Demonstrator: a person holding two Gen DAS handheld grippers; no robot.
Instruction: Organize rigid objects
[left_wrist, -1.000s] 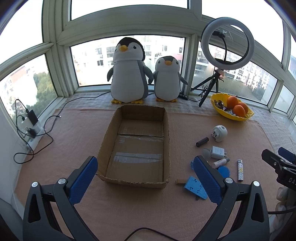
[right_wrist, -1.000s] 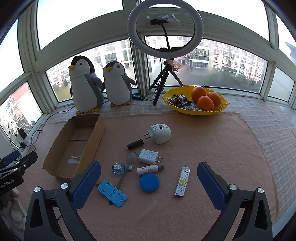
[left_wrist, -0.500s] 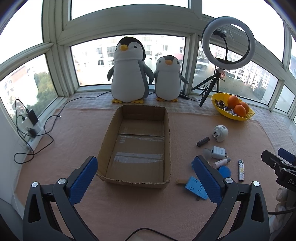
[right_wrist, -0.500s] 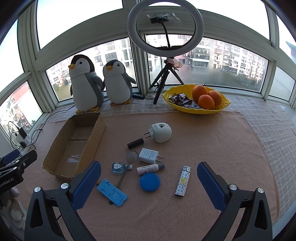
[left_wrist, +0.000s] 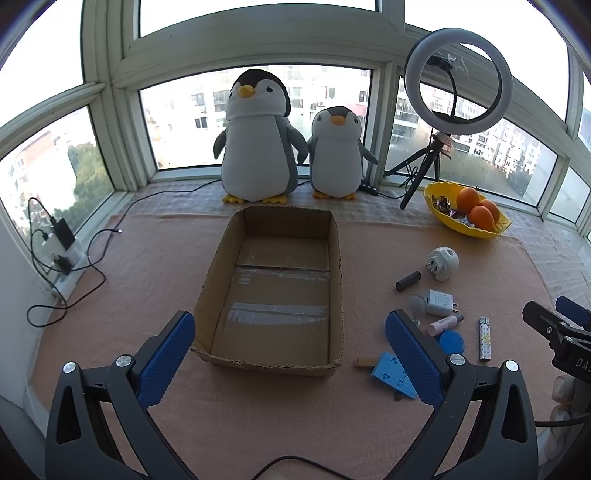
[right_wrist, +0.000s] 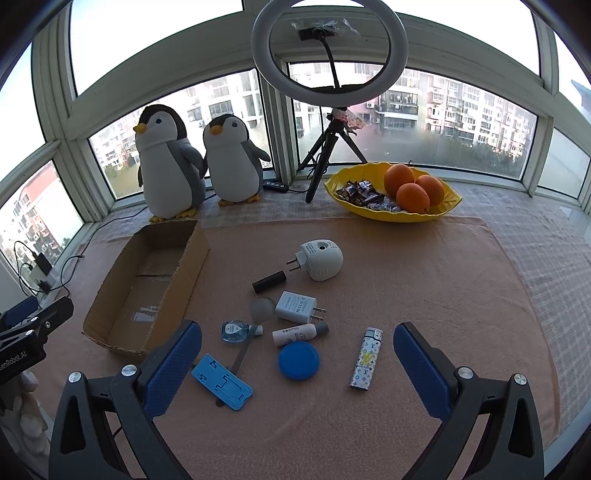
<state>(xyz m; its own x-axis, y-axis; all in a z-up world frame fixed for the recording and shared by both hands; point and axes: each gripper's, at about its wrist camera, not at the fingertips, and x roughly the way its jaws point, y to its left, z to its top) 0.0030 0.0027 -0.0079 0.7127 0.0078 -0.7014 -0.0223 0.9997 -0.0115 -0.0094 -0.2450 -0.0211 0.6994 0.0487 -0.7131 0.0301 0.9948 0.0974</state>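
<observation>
An empty cardboard box (left_wrist: 277, 291) (right_wrist: 147, 288) lies on the pink cloth. To its right are small items: a white round plug (right_wrist: 321, 260), a black cylinder (right_wrist: 269, 281), a white charger (right_wrist: 297, 306), a small white tube (right_wrist: 299, 333), a blue disc (right_wrist: 298, 360), a patterned lighter (right_wrist: 365, 358), a blue stand (right_wrist: 221, 382) and a clear blue case (right_wrist: 233, 331). My left gripper (left_wrist: 290, 354) hangs open before the box's near edge. My right gripper (right_wrist: 297, 365) hovers open over the blue disc, holding nothing.
Two plush penguins (left_wrist: 258, 140) (left_wrist: 338, 155) stand by the window. A ring light on a tripod (right_wrist: 328, 55) and a yellow bowl (right_wrist: 391, 216) with oranges and sweets sit at the back right. Cables and a charger (left_wrist: 55, 240) lie at the left edge.
Both views have drifted only slightly; the objects lie where they were and both grippers stay open.
</observation>
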